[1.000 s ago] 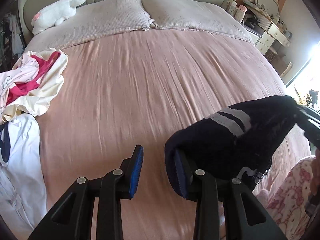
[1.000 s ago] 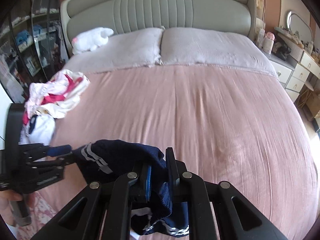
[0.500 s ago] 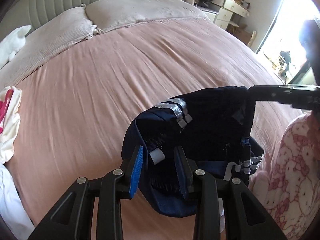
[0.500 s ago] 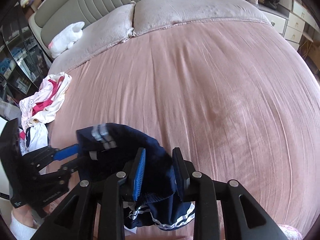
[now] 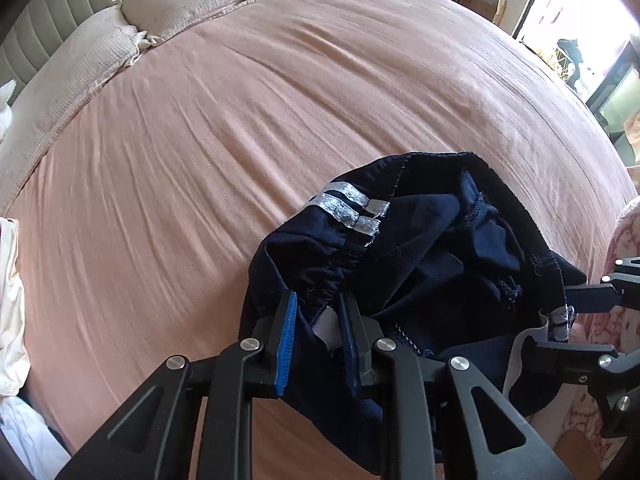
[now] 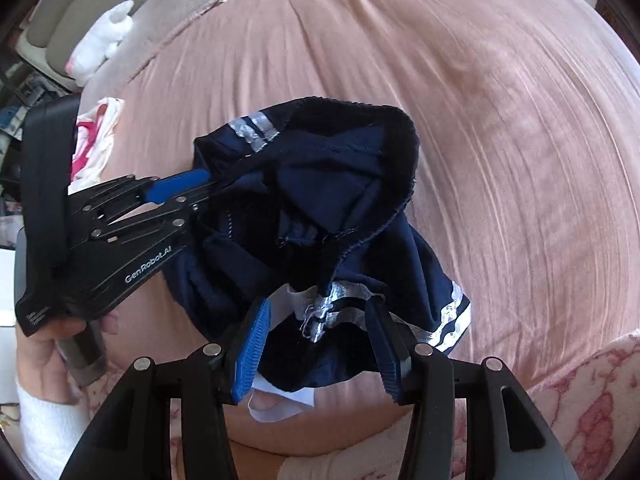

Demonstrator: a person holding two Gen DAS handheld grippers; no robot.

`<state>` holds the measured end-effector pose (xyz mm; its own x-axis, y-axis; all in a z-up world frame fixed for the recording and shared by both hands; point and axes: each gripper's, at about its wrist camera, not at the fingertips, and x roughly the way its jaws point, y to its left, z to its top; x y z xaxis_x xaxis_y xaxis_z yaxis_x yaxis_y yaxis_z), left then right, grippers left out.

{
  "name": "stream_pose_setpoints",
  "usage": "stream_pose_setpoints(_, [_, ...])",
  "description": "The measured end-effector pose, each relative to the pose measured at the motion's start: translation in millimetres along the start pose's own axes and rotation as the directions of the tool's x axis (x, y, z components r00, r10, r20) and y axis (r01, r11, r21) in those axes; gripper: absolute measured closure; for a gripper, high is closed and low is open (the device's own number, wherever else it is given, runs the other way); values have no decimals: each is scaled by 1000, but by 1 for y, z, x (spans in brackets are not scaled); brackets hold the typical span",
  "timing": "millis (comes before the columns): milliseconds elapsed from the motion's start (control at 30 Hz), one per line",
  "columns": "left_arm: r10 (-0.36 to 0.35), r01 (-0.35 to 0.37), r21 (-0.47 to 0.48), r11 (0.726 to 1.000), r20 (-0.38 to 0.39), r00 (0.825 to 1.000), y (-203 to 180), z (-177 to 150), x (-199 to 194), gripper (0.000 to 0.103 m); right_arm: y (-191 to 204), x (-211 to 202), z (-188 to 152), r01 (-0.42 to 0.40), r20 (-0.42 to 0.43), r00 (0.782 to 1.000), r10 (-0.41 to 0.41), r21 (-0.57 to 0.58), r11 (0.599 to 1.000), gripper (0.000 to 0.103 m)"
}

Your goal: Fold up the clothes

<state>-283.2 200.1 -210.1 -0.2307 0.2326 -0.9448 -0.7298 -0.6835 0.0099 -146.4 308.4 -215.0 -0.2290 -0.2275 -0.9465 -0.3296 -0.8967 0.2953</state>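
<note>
- Barely started: navy shorts (image 6: 328, 216) are bunched on the pink bedspread (image 5: 280, 100), nothing folded.
- Left gripper (image 5: 318, 312) closing on the waistband, right gripper (image 6: 320, 332) opening, cloth loose between.
- Heap of clothes (image 6: 94, 136) waits.

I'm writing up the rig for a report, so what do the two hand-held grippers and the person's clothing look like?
Both the left hand-held gripper and the right hand-held gripper are matte black linkages with silver rivets and ridged blue fingertip pads. Seen from the right wrist camera, the left one carries white "GenRobot.AI" lettering on its side and a dark grey handle. The person wears pale fabric with a pink cartoon print.
</note>
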Motion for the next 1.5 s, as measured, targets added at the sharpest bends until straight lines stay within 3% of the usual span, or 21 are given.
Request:
stream_pose_setpoints(67, [95,-96,-34,995,-15,995,12,-7,-3,90,8,-1,1,50,44,998,-48,-51,997,54])
stream_pose_setpoints(100, [135,-136,-64,989,-31,990,22,-12,-5,95,9,4,2,69,23,997,-68,-55,996,54])
stream_pose_setpoints(167, [189,-197,-137,971,-71,979,45,-25,-11,95,10,14,5,57,-22,998,-58,-62,996,54])
stream_pose_setpoints(233, [198,-211,-194,958,-83,977,64,-39,-27,95,13,17,11,72,-30,997,-74,-80,994,54])
stream_pose_setpoints(433, [156,-162,-318,934,-46,987,98,-82,-86,92,37,19,31,162,33,987,-159,-190,968,54])
stream_pose_setpoints(533, [123,-139,-357,924,-68,990,106,-101,-101,92,51,-1,34,198,137,976,-169,-241,950,54])
stream_pose_setpoints(567, [72,-92,-378,921,-68,995,107,-105,-102,92,52,-9,35,186,155,976,-150,-246,951,54])
stream_pose_setpoints(633, [-113,102,-449,888,2,994,115,-112,-104,92,48,-17,36,141,138,984,-110,-236,961,53])
stream_pose_setpoints(667, [-122,123,-458,880,31,992,114,-112,-105,92,45,-18,37,113,116,989,-88,-225,968,53])
stream_pose_setpoints(767, [2,0,-383,924,4,1000,104,-102,-94,92,40,-22,38,78,89,994,-60,-213,974,53])
stream_pose_setpoints(867, [-29,19,-326,945,-27,999,93,-84,-66,92,50,-25,40,41,76,997,-23,-241,970,53])
stream_pose_setpoints(933, [-37,12,-291,957,-79,996,87,-78,-47,92,58,-19,39,52,71,997,-34,-267,962,43])
stream_pose_setpoints(1000, [-9,-24,-271,962,-120,993,82,-77,-34,92,56,-3,36,114,67,993,-99,-286,951,41])
stream_pose_setpoints(1133, [71,-106,-256,961,-142,987,81,-78,-20,89,51,22,44,73,-15,997,-81,-292,954,41])
stream_pose_setpoints(1167, [93,-127,-255,959,-141,986,82,-78,-18,89,55,29,45,100,-9,994,-108,-322,942,41])
stream_pose_setpoints(1200, [115,-148,-254,956,-140,983,82,-79,-16,89,60,37,45,149,6,987,-158,-358,922,44])
stream_pose_setpoints(1233, [137,-169,-253,953,-139,981,83,-79,-14,92,63,42,44,181,20,982,-188,-385,905,72])
stream_pose_setpoints(1300, [159,-177,-281,943,-86,983,85,-78,-28,99,71,33,42,184,63,983,-174,-429,884,96])
stream_pose_setpoints(1367, [180,-172,-314,934,-3,984,85,-76,-61,99,80,9,39,269,189,961,-203,-454,849,96])
stream_pose_setpoints(1433, [196,-154,-344,926,89,977,84,-75,-99,99,82,-29,39,268,278,947,-158,-420,867,97])
stream_pose_setpoints(1500, [206,-125,-359,925,197,958,80,-75,-147,99,84,-72,40,246,361,927,-103,-378,892,97])
